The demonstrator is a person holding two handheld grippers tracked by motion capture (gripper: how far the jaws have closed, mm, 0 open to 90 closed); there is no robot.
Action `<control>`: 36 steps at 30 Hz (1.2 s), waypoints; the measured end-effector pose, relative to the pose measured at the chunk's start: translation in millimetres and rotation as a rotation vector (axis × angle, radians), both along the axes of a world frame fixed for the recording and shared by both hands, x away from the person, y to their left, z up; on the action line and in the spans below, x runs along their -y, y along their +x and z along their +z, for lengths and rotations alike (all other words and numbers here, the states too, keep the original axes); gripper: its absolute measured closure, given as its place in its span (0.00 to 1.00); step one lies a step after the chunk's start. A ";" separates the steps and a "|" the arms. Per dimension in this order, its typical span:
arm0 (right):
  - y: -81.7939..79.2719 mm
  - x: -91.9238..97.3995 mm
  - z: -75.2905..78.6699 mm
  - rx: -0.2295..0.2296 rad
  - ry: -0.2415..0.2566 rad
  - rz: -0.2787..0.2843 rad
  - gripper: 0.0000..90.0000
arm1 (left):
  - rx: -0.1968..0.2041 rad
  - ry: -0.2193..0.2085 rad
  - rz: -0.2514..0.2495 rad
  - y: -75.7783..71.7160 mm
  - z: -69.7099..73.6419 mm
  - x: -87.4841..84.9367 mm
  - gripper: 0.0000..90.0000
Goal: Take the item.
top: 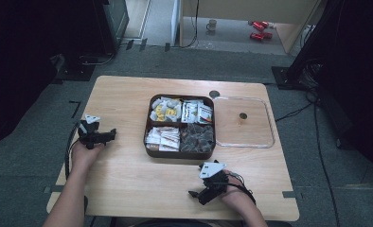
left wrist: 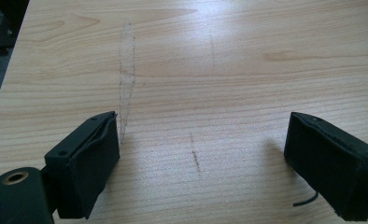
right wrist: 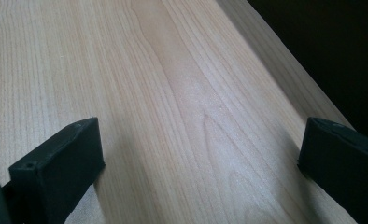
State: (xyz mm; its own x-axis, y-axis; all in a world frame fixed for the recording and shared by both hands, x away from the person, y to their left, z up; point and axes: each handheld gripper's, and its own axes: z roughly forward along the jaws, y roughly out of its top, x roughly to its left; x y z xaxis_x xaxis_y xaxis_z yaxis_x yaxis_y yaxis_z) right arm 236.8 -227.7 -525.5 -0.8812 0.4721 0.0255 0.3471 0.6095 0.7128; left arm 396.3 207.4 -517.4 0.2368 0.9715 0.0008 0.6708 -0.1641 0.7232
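A dark brown square box (top: 180,153) with four compartments sits at the middle of the wooden table (top: 123,179); it holds several small packets, yellow-and-white at the back left, dark ones at the front right. Its clear lid (top: 243,122) lies flat just to the right. My left gripper (top: 110,135) rests near the table's left edge, left of the box, pointing right. Its jaws stand wide apart over bare wood (left wrist: 201,116). My right gripper (top: 197,195) lies near the front edge, below the box, pointing left. It is open too, with nothing between its fingers (right wrist: 56,172).
Bare wood lies between both grippers and the box. The table's front edge (right wrist: 285,70) runs close beside the right gripper. On the floor beyond the table stand a mug (top: 212,24) and red objects (top: 258,29); dark equipment stands at the back left and right.
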 end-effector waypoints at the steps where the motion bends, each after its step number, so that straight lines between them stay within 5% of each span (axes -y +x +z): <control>1: 0.0 0.0 0.0 0.000 0.000 -0.001 0.00 | 0.000 0.000 0.000 0.0 0.0 0.0 0.12; 24: 0.0 0.0 0.0 0.000 0.000 0.000 0.00 | -0.004 0.001 0.035 0.5 0.8 1.8 0.13; 31: 0.0 0.0 0.0 0.000 0.000 0.000 0.00 | -0.051 -0.009 -0.026 0.9 6.2 1.5 0.16; 36: 0.1 0.0 0.0 0.001 0.000 0.000 0.00 | -0.048 -0.039 -0.082 1.5 13.4 -0.6 0.29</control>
